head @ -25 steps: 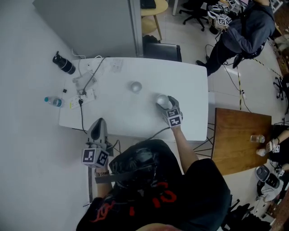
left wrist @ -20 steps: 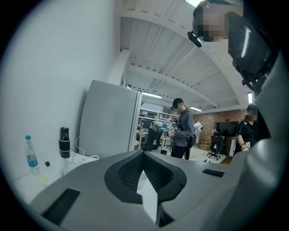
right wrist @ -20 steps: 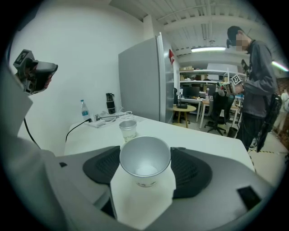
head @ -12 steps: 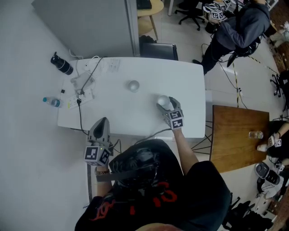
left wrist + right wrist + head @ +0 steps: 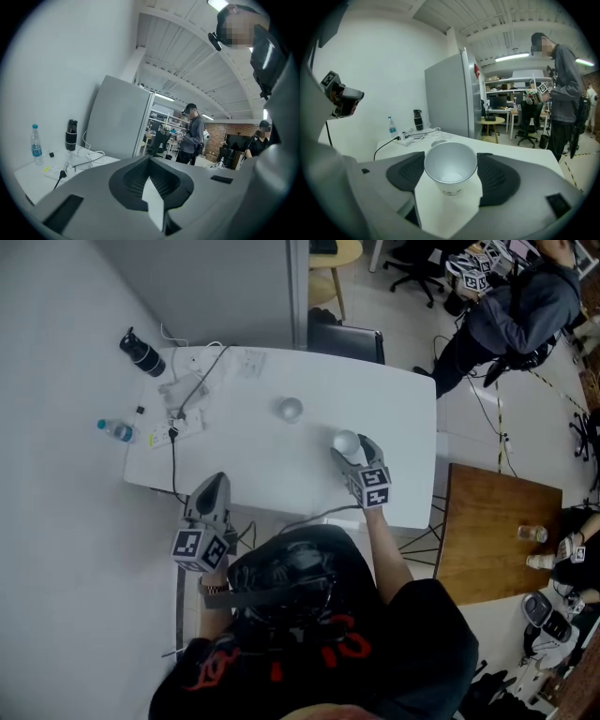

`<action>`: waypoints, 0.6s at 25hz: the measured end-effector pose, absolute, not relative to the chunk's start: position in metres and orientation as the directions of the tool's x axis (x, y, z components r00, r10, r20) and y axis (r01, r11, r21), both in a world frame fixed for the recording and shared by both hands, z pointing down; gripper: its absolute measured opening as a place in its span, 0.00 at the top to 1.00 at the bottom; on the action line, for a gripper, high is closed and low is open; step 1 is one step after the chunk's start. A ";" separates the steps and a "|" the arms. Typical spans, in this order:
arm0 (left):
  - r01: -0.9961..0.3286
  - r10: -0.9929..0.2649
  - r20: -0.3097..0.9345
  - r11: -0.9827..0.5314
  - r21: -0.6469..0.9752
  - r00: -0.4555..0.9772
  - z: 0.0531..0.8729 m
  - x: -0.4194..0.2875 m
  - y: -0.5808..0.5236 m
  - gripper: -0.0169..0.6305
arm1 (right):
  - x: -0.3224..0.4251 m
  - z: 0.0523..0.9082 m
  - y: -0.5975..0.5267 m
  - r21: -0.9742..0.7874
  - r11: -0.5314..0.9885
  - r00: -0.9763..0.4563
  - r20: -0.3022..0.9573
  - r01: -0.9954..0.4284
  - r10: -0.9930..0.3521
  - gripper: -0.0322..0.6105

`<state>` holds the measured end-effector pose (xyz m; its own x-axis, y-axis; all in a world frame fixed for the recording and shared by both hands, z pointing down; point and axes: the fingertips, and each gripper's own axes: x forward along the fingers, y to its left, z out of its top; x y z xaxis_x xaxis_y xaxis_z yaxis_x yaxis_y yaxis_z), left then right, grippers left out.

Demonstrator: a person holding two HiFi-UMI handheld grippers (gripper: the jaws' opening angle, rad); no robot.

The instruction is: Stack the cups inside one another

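My right tongs are gripping a white paper cup, a pad pressing on each side of it, mouth up, over the near right part of the white table. A second cup is standing farther out on the table, well apart. My left tongs are hovering at the table's near edge, jaws together and empty.

- right gripper with its cup has risen a bit above the table; its marker cube looks slightly larger in the head view
- head view has swung: the table now sits further right and more skewed
- background person is a little further right, possibly only because the camera swung
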<state>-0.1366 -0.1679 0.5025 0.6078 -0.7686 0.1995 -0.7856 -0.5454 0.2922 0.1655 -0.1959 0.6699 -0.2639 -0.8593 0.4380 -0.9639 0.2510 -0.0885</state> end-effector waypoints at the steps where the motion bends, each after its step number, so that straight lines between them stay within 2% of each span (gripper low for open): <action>1: -0.788 -0.774 0.197 -0.535 0.304 0.602 0.504 -0.141 -0.170 0.97 | 0.163 0.665 -0.197 -0.093 0.254 -0.269 0.426 -0.963 -0.864 0.38; 10: -0.762 -0.795 0.118 -0.510 0.399 0.595 0.496 -0.160 -0.174 0.97 | 0.130 0.627 -0.215 -0.086 0.339 -0.346 0.359 -0.937 -0.867 0.38; 15: -0.778 -0.809 0.133 -0.484 0.402 0.572 0.495 -0.162 -0.180 0.96 | 0.115 0.615 -0.233 -0.081 0.378 -0.382 0.338 -0.922 -0.860 0.38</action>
